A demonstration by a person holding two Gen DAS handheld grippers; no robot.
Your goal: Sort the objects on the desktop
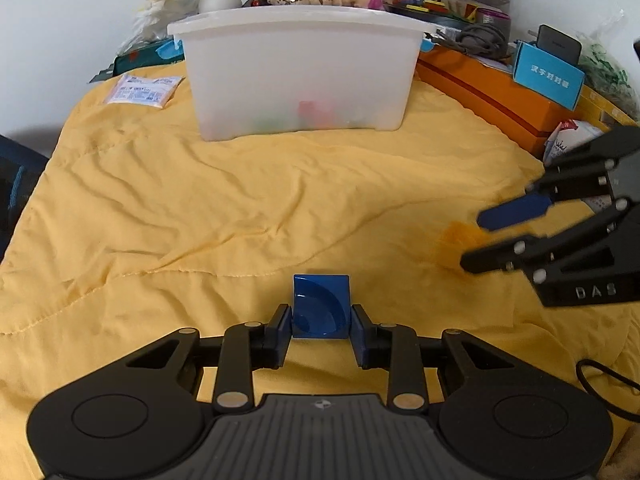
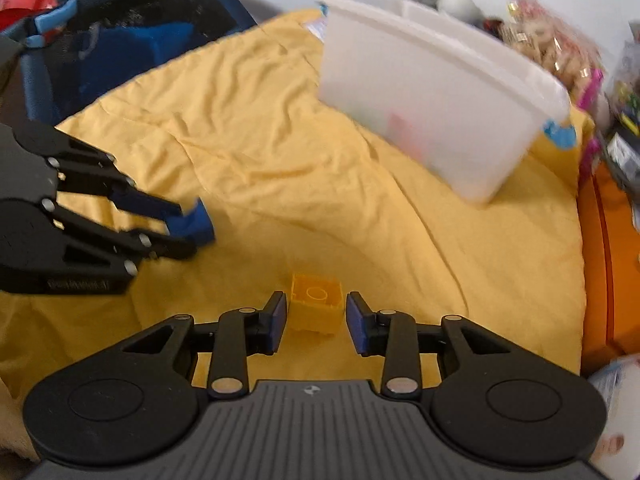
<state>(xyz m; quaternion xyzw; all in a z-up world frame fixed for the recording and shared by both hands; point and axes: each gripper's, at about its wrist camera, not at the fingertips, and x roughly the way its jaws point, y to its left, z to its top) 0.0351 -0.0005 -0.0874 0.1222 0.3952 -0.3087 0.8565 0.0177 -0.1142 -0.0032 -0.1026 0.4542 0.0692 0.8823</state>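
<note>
Blocks are mid-sort: your left hand-held gripper [image 1: 321,322] is clenched on the blue block [image 1: 321,306], held above the yellow cloth [image 1: 240,208]; your right hand-held gripper [image 2: 316,316] is released, pads either side of the yellow block [image 2: 316,305], not touching; the bin [image 1: 296,76] already holds some pieces; both blocks remain.

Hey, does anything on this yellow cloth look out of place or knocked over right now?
Only the yellow brick between the right hand-held gripper fingers: it lies tipped, hollow underside showing. The white bin stands upright, nothing spilled.
</note>
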